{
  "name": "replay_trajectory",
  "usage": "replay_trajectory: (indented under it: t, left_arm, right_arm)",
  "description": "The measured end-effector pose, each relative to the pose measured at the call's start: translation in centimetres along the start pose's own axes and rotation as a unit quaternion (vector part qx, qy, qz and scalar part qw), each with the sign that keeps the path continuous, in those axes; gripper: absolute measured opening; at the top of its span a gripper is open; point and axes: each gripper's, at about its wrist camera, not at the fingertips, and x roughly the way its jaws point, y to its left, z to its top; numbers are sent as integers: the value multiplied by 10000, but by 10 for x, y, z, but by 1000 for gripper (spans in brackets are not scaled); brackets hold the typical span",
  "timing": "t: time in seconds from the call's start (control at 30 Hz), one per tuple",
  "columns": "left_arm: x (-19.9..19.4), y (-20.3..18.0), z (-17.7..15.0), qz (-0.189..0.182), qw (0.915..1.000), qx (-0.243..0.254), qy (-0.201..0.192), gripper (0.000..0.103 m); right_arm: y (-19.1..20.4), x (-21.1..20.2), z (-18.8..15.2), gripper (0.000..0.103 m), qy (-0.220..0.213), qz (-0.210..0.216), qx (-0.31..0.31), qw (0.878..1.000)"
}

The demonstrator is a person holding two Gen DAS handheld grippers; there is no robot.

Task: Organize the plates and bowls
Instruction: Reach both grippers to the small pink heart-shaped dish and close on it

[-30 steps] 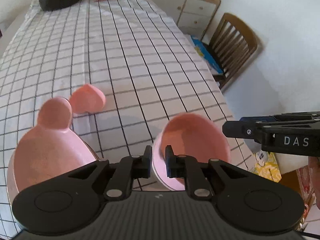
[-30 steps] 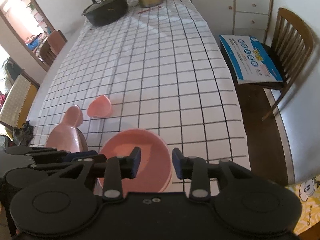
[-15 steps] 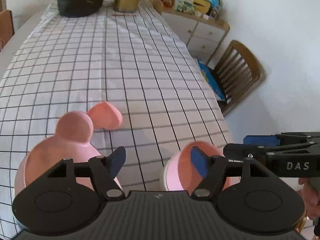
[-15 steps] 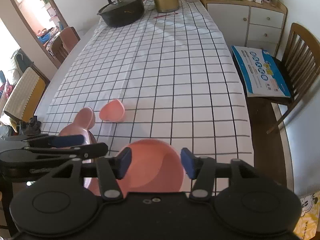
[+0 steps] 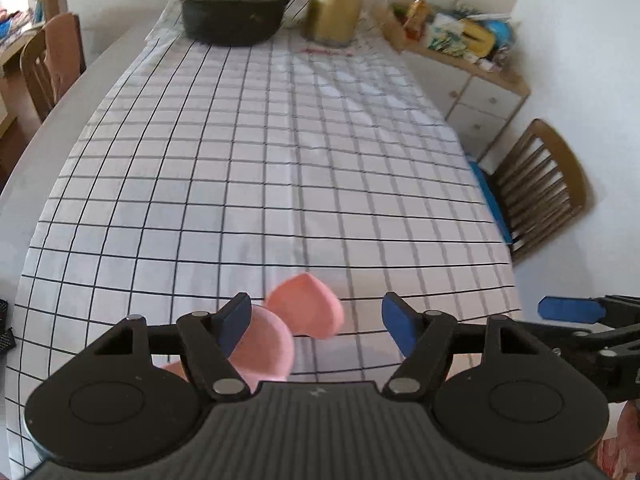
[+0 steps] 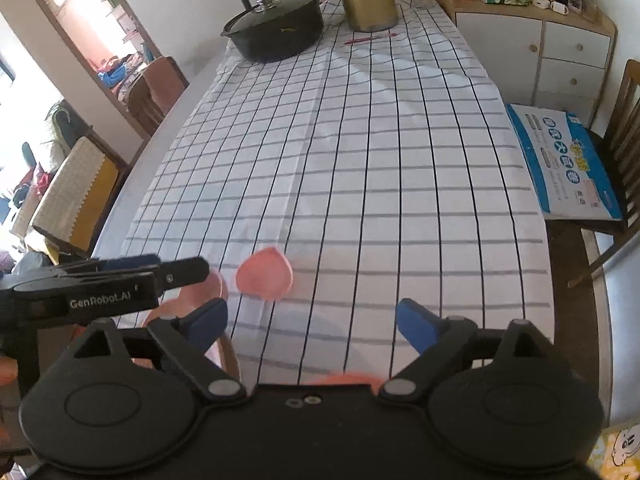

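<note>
On the near end of the checked desk lies the heart-shaped pink dish, free of both tools. Left gripper stands released and empty; right gripper is opening, nothing between its pads. Recommended: approach the dish's rim squarely, low, before closing.

pink dishes, black-checked white tablecloth

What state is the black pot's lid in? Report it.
On. The glass lid sits flat across the black pot, its knob on top.
</note>
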Motion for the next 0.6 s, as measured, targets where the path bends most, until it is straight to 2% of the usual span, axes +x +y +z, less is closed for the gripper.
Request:
replay_trajectory:
  t: [0.1, 0.37, 0.47, 0.6]
  left_arm:
    - [15, 11, 10, 41, 9997, -128, 183, 72]
    - [55, 29, 23, 97, 9977, -307, 602, 72]
    - [65, 31, 24, 271, 9972, -272, 648, 72]
    - [80, 37, 29, 233, 9962, -379, 749, 72]
  right_arm:
    - [2, 15, 9, 98, 6, 32, 27, 10000]
    - [-3, 62, 26, 99, 421, 193, 358, 9983]
    - [-3, 79, 29, 97, 547, 273, 244, 9978]
    - [2, 98, 30, 92, 726, 265, 69, 9970]
